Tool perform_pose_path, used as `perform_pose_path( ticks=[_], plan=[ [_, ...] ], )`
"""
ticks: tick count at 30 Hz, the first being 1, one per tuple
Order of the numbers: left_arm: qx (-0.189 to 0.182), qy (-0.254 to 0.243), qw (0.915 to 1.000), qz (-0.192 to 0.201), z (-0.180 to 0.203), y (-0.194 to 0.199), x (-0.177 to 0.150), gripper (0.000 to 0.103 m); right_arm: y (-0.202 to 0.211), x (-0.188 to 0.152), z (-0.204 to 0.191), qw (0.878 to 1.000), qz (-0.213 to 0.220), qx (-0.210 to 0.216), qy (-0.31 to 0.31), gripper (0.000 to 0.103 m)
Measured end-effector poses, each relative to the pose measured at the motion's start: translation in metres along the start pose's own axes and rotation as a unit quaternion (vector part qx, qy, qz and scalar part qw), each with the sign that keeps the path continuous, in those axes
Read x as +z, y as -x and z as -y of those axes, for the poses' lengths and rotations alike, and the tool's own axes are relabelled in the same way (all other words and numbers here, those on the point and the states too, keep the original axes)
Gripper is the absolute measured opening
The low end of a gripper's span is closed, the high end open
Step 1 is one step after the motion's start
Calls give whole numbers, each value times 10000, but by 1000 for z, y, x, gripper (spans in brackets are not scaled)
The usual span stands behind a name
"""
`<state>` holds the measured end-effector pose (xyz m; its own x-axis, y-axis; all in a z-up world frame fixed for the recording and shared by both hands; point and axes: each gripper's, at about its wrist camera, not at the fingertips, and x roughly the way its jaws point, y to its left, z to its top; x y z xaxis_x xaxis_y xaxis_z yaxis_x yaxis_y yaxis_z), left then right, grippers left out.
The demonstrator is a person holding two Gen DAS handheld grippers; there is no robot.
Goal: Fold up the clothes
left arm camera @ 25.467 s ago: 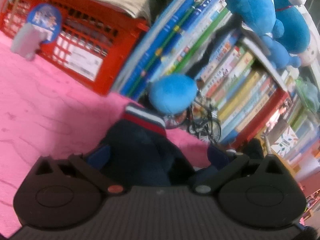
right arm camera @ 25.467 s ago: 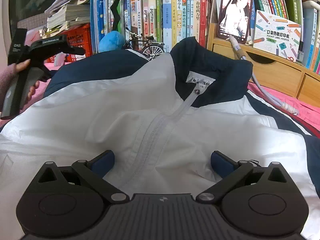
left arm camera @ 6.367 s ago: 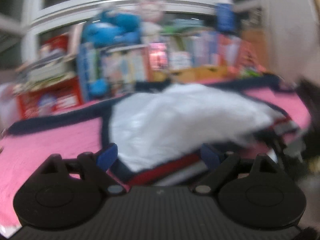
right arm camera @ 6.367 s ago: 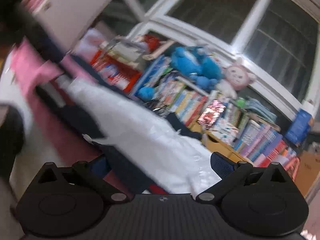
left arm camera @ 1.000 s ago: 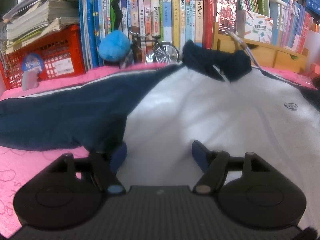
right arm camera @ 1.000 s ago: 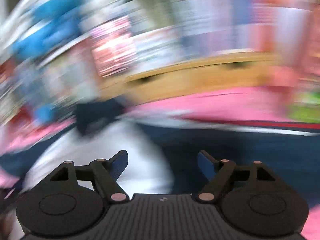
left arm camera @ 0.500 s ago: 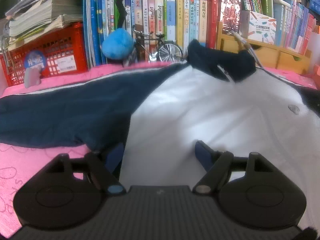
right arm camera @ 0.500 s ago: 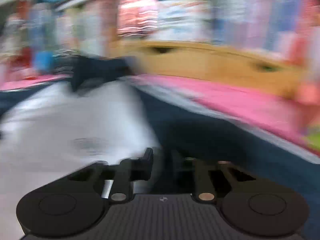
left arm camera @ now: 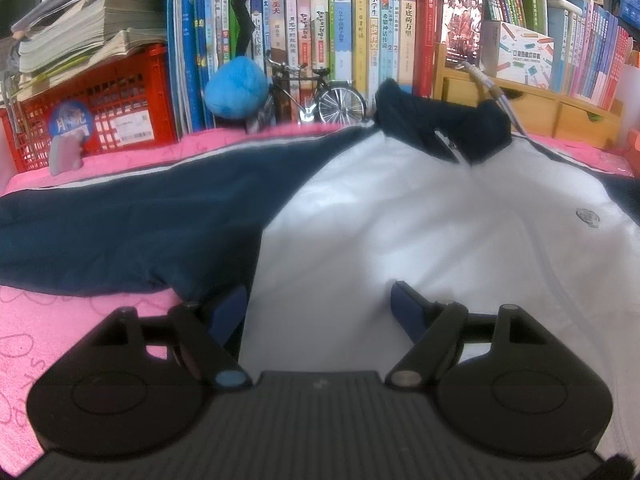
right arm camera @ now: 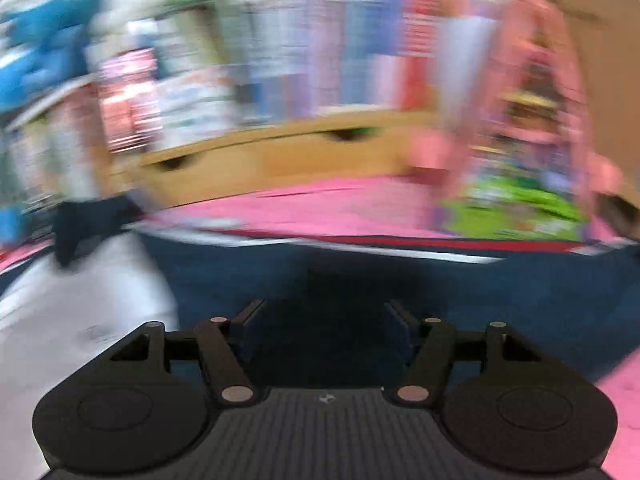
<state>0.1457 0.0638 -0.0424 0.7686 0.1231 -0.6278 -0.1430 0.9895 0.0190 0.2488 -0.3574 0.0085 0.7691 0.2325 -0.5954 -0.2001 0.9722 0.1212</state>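
The jacket (left arm camera: 420, 216) lies spread flat on the pink desk (left arm camera: 60, 340), front up, one sleeve (left arm camera: 120, 232) stretched toward 9 o'clock; no fold shows yet. The left tool (left arm camera: 318, 308) is released, jaws wide over the white body. The right tool (right arm camera: 322, 326) is closing over the other sleeve (right arm camera: 440, 280), cloth between its jaws, not pinched. Books (left arm camera: 340, 40) crowd 12 o'clock; bare desk lies at 8 o'clock.

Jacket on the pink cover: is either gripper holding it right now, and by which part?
Neither holds it. The left gripper is open over the jacket; the right gripper is closing over its navy sleeve, pads not yet pressing.
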Motion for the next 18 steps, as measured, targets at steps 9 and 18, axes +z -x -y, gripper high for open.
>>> perform_pose_path(
  ticks=[9,18],
  plan=[
    [-5,31,10000,-8,-1,0,0,82,-28,-6,12,9986,-380,-325,151,70],
    [1,32,10000,-11,-1,0,0,82,15,-6,179,9272,756,-2613,-2574,90]
  ],
)
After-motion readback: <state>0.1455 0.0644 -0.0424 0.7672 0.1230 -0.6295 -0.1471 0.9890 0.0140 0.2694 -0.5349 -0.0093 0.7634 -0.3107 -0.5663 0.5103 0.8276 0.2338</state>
